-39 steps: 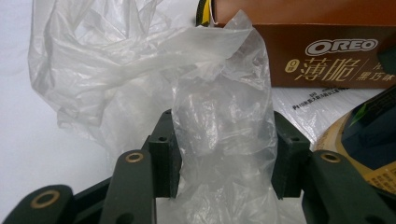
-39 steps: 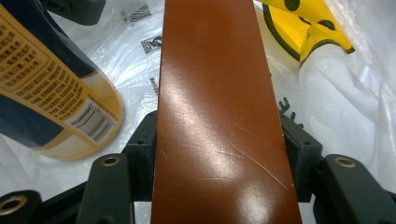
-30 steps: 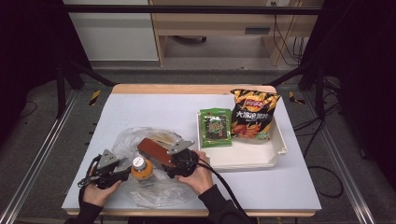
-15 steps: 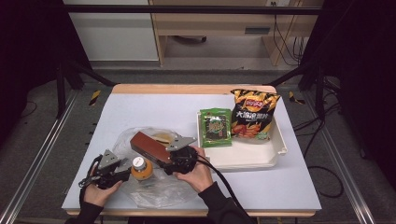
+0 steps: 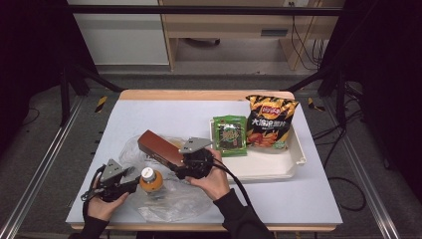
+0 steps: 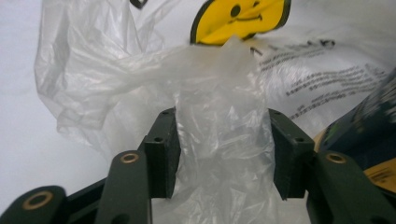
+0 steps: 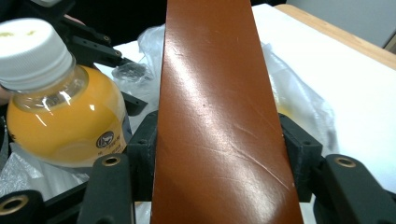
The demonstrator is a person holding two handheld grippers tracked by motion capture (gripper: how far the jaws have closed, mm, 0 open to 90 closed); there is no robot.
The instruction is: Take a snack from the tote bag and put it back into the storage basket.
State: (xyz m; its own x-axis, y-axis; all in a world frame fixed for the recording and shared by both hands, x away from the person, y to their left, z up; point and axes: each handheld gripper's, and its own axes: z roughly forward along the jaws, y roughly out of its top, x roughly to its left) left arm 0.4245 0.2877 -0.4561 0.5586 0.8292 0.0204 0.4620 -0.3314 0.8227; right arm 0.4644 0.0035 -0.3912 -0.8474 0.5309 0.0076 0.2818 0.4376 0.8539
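**Brown box held over the plastic bag**

The brown box (image 5: 159,148) is clamped between the right claw's (image 5: 185,164) jaws, tilted above the clear plastic bag (image 5: 169,199) on the bench (image 5: 149,114). Just beside the box stands an orange juice bottle (image 5: 149,179). The left claw (image 6: 223,154), jaws spread, has bag film bunched between them.

Off to the right of the frame on my counter (image 5: 149,114) there's a white tray (image 5: 293,164). A bag of chips (image 5: 271,122) in orange and black lies across its far end, and a green snack packet (image 5: 230,135) sits just beside it on the left, touching. Cables (image 5: 338,134) run along the floor at right, and there's a wooden desk (image 5: 224,20) along the top.
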